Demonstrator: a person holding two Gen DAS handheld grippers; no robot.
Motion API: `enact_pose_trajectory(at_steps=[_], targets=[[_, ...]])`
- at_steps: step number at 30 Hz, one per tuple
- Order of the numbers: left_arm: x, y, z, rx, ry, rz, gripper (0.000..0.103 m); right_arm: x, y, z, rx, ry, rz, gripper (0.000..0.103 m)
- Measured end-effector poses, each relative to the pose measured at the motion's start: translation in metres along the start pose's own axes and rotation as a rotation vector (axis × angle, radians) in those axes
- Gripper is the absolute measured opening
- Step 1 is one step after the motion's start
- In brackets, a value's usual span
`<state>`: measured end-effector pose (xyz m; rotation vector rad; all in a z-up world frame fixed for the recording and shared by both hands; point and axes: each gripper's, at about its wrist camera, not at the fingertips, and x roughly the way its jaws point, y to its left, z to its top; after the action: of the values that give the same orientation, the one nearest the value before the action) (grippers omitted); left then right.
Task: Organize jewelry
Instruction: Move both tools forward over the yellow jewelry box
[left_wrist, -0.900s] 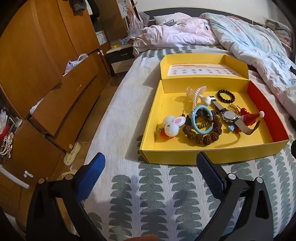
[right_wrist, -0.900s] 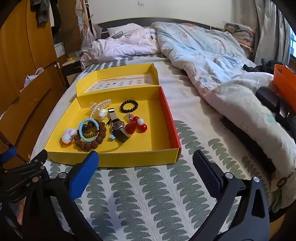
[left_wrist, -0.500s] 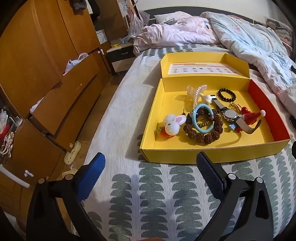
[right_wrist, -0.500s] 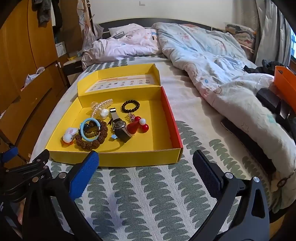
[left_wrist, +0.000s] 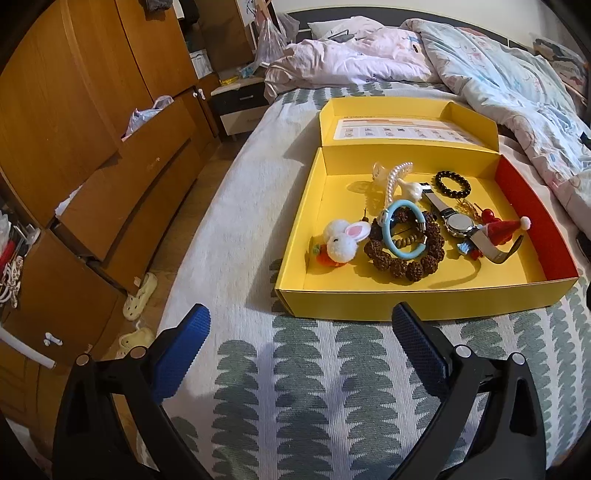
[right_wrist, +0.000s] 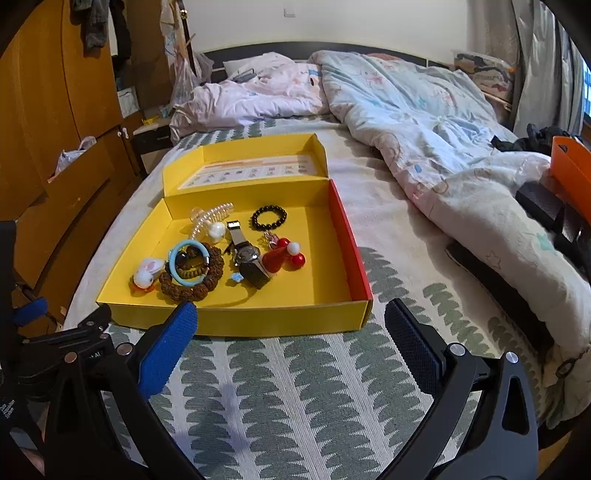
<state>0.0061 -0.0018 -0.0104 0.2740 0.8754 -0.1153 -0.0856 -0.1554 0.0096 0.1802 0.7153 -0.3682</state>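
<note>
An open yellow box (left_wrist: 424, 302) (right_wrist: 236, 325) lies on the bed. In it lie a white bunny charm (left_wrist: 341, 242) (right_wrist: 146, 275), a brown bead bracelet (left_wrist: 404, 264) (right_wrist: 188, 286), a blue bangle (left_wrist: 404, 251) (right_wrist: 186, 264), a pearl clip (left_wrist: 397, 177) (right_wrist: 210, 218), a black bead bracelet (left_wrist: 452, 184) (right_wrist: 269, 218), a watch (left_wrist: 458, 223) (right_wrist: 247, 254) and a red Santa-hat piece (left_wrist: 504, 229) (right_wrist: 282, 254). My left gripper (left_wrist: 299, 350) and my right gripper (right_wrist: 291, 341) are open and empty, just short of the box's near wall.
The bed has a green leaf-pattern cover (left_wrist: 314, 387). Crumpled quilts (right_wrist: 424, 122) lie behind and right of the box. Wooden drawers (left_wrist: 110, 177) stand left, slippers (left_wrist: 140, 299) on the floor. An orange bin (right_wrist: 570, 166) sits far right.
Both grippers have moved slightly closer to the box. Nothing in the box has moved.
</note>
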Motion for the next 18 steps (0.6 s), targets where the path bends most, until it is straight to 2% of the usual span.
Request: enact_pose_trajectory(at_steps=[5, 12, 18], targets=[[0.003, 0.000, 0.001, -0.001, 0.018, -0.013, 0.097, 0.000, 0.004, 0.004, -0.042, -0.034, 0.011, 0.100], [0.006, 0.000, 0.002, 0.008, 0.041, -0.025, 0.097, 0.027, 0.010, 0.014, -0.111, 0.037, 0.010, 0.100], [0.008, 0.002, 0.006, 0.001, 0.042, -0.024, 0.097, 0.039, 0.020, 0.044, -0.146, 0.056, 0.110, 0.100]])
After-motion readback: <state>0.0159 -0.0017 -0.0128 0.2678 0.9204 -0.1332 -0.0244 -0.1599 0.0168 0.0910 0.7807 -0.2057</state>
